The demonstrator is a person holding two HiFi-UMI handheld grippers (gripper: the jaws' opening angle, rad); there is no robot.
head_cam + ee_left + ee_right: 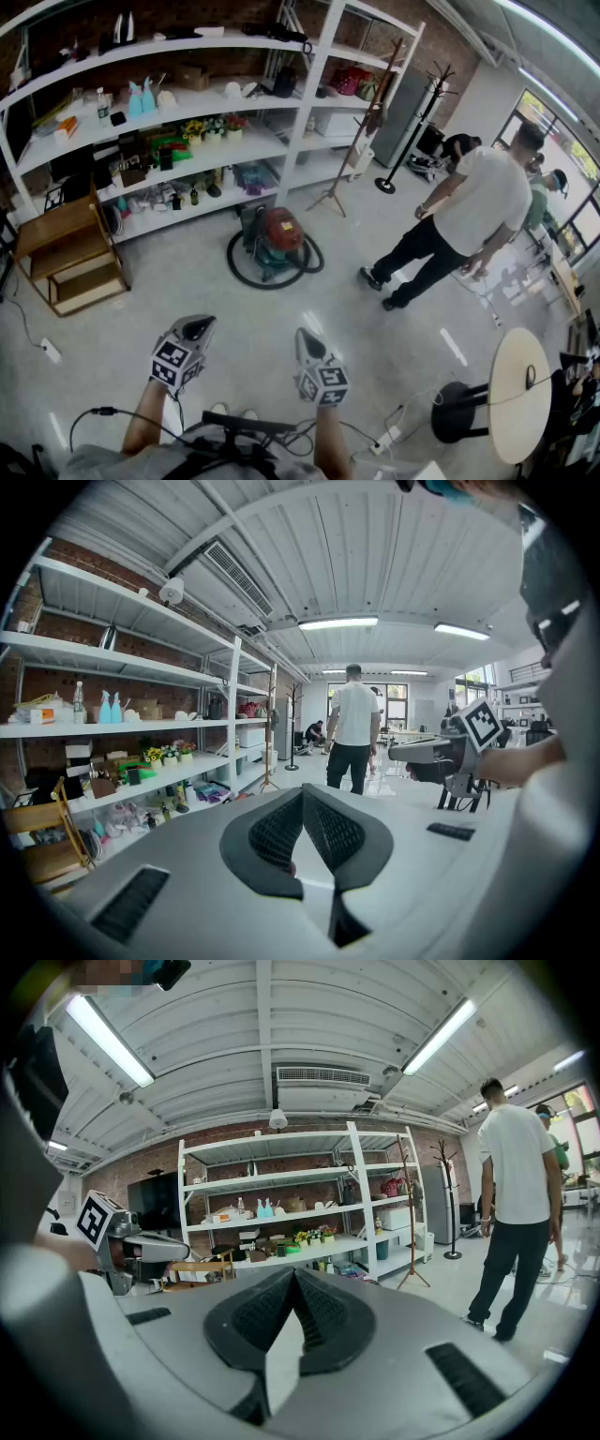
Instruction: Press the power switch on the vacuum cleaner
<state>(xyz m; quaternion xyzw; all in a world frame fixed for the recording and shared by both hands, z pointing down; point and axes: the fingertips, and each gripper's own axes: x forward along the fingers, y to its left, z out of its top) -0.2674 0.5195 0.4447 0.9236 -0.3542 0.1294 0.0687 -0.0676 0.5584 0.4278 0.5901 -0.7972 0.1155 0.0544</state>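
Both your left gripper (198,327) and right gripper (307,339) are closed, empty. At twelve o'clock, well apart, the canister vacuum cleaner (279,236) looks heavy and rigid; jab its switch, unseen from here, with closed tips.

Bare floor (253,309) lies open toward 12 o'clock up to the vacuum cleaner (279,242). A person (459,216) stands at 2 o'clock, a wooden step stool (66,258) at 10, shelves (309,94) behind.
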